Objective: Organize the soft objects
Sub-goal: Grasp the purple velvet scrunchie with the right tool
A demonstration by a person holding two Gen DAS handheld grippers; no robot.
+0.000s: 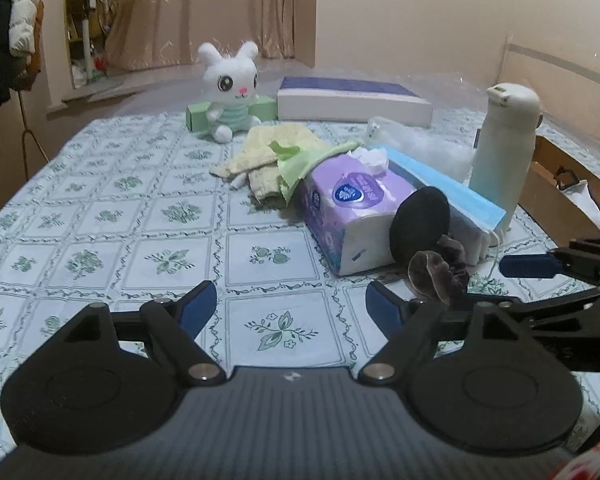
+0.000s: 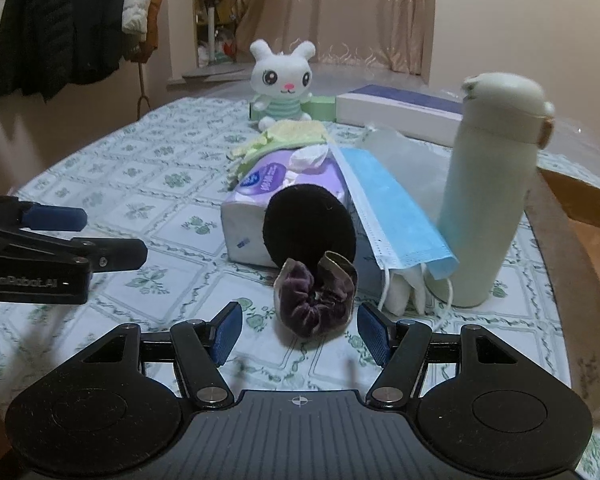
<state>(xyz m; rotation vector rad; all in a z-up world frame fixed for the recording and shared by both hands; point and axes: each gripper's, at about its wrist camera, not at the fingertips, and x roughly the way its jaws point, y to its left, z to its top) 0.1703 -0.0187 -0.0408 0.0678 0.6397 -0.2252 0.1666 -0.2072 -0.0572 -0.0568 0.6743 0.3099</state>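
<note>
A purple velvet scrunchie (image 2: 315, 303) lies on the table just ahead of my open right gripper (image 2: 299, 330), between its fingertips' line; it also shows in the left wrist view (image 1: 438, 276). A black round pad (image 2: 311, 224) leans on a purple tissue pack (image 2: 256, 196). A blue face mask (image 2: 392, 216) lies beside it. Yellow and green cloths (image 1: 272, 156) lie behind. A white plush bunny (image 1: 232, 88) sits at the back. My left gripper (image 1: 290, 308) is open and empty over the tablecloth.
A tall pale bottle (image 2: 488, 200) stands right of the mask. A white and purple box (image 1: 352, 100) and a green box (image 1: 265, 107) sit at the back. A wooden chair (image 1: 560, 184) is at the table's right edge. Coats (image 2: 60, 20) hang at left.
</note>
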